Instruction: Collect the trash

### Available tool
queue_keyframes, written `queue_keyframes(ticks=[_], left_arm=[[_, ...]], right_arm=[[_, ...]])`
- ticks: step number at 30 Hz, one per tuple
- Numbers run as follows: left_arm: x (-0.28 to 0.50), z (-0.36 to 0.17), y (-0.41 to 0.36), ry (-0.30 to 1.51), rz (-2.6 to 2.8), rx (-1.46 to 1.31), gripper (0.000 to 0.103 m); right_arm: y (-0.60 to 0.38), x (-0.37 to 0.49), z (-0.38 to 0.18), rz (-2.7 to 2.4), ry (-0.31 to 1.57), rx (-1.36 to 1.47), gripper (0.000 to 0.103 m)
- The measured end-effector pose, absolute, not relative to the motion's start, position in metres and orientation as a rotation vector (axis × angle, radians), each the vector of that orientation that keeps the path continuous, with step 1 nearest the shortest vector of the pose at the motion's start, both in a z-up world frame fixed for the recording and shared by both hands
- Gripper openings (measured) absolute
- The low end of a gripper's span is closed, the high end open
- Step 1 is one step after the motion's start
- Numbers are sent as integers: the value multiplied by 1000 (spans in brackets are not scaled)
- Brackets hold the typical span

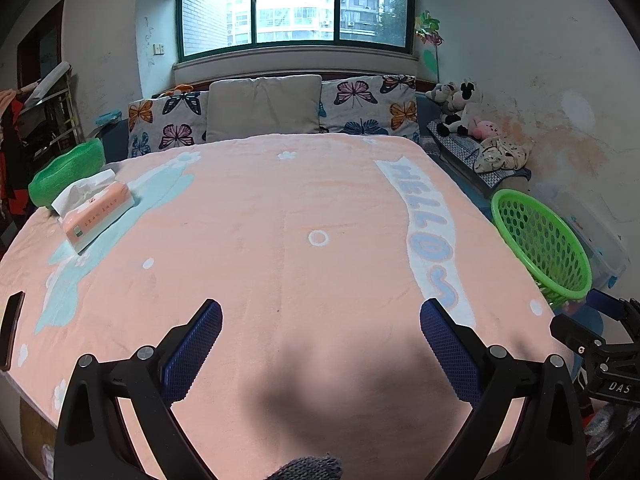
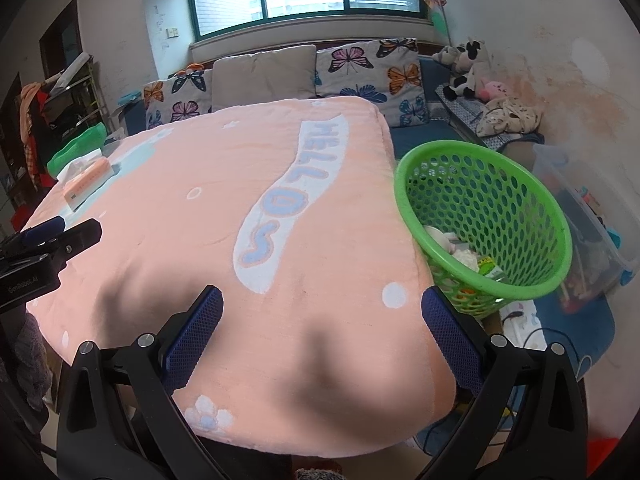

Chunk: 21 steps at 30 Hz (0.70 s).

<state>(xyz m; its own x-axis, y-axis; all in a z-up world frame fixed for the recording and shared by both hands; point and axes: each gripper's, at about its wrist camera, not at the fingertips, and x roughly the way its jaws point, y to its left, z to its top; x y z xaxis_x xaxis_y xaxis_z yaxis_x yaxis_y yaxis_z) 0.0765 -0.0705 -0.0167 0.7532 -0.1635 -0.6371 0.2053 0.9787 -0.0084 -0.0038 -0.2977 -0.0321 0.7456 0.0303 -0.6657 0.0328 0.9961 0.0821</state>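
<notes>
We are holding both grippers, left and right, wide open and empty; only the right view is showing trash in the basket.

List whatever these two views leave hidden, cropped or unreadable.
- Green basket: the right wrist view shows scraps inside, but the mesh wall and bed edge hide most of them; in the left wrist view only its wall shows.
- Tissue pack: print too small to read.
- Dark flat object: cut by the left edge, unidentifiable.
- Clear bin: contents blurred.
</notes>
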Motion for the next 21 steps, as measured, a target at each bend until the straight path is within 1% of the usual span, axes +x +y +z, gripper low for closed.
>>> queue_keyframes(ticks=[21], left_arm=[[73,-18,-43,684,-121,63,96]], right_arm=[[-284,6,-33,38,729,75,99]])
